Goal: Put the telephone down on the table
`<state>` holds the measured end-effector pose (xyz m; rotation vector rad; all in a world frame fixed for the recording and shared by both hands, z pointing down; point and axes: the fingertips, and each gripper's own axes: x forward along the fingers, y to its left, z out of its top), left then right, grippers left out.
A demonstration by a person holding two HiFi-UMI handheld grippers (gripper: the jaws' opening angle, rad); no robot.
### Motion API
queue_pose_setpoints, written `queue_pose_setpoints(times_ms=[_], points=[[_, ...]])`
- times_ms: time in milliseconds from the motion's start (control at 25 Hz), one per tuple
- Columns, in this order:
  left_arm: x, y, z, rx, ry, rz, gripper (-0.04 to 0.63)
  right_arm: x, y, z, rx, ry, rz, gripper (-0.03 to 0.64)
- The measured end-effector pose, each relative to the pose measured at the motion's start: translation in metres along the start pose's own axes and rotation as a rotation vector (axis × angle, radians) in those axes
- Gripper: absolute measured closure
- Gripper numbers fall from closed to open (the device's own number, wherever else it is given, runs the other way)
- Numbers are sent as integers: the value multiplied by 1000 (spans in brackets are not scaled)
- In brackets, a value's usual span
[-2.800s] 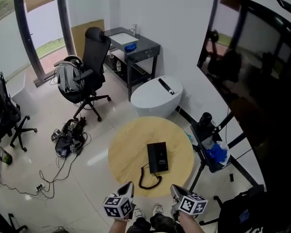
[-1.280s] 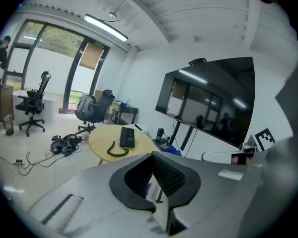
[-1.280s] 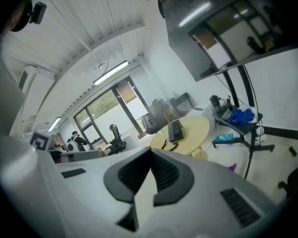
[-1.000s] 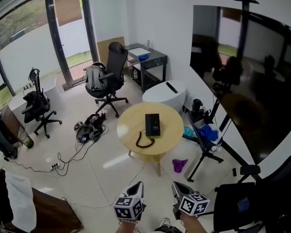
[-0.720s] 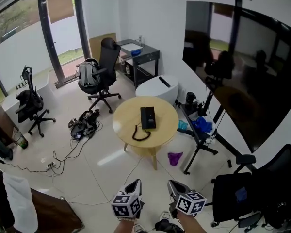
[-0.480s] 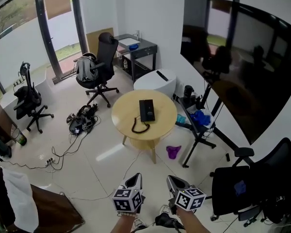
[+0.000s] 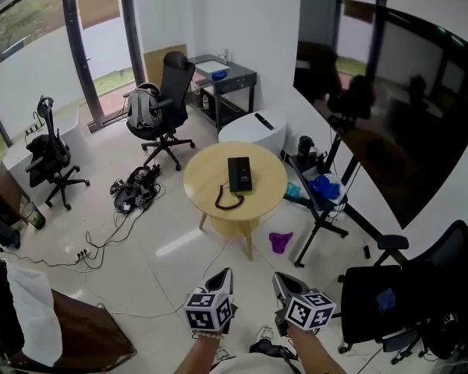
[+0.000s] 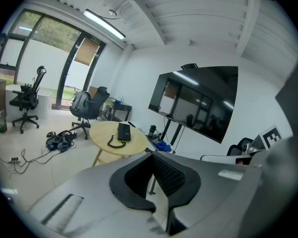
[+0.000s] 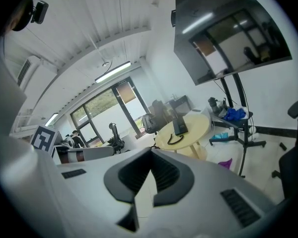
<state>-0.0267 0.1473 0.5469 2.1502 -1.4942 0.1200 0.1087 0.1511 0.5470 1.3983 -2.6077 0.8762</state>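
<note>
While the left gripper [image 7: 223, 277] and the right gripper [image 7: 282, 280] hang side by side at the bottom edge of the head view, the telephone [image 7: 239, 173] lies flat near the middle of the round wooden table [image 7: 267, 184], well apart from both. Its coiled cord [image 7: 228, 201] loops on the wood just beside it. Neither gripper carries anything. Round the table lies a pale tiled floor [image 7: 179, 248], with a tangle of cables [image 7: 132, 195] to the left and a small purple thing [image 7: 279, 242] near the table's leg. A black office chair [image 7: 168, 92] with a backpack on it stands farther back, a dark desk [image 7: 232, 76] sits against the wall, and a large dark screen [image 7: 374, 107] on a stand fills the right side.

Looking along the left gripper [image 8: 153, 157] in the left gripper view, the jaws are pressed together with nothing between them. Beyond them the telephone [image 8: 123, 131] rests on the table [image 8: 102, 130], and the screen [image 8: 198, 103] stands to the right.

The right gripper view shows the right gripper [image 9: 150, 151] with its two ribbed pads meeting in a thin line and nothing held. Past the tips the telephone [image 9: 179, 125] sits on the table [image 9: 194, 125] with the cord [image 9: 175, 139] at the near edge. The screen [image 9: 228, 29] looms above on the right.
</note>
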Motion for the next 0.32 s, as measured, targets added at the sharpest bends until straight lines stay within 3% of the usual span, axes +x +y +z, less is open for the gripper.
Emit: queue_pose_setpoints(times_ms=[320], points=[[3,-1,4,-6,-6,6,595,1,-3,7,3,-8,10,612]])
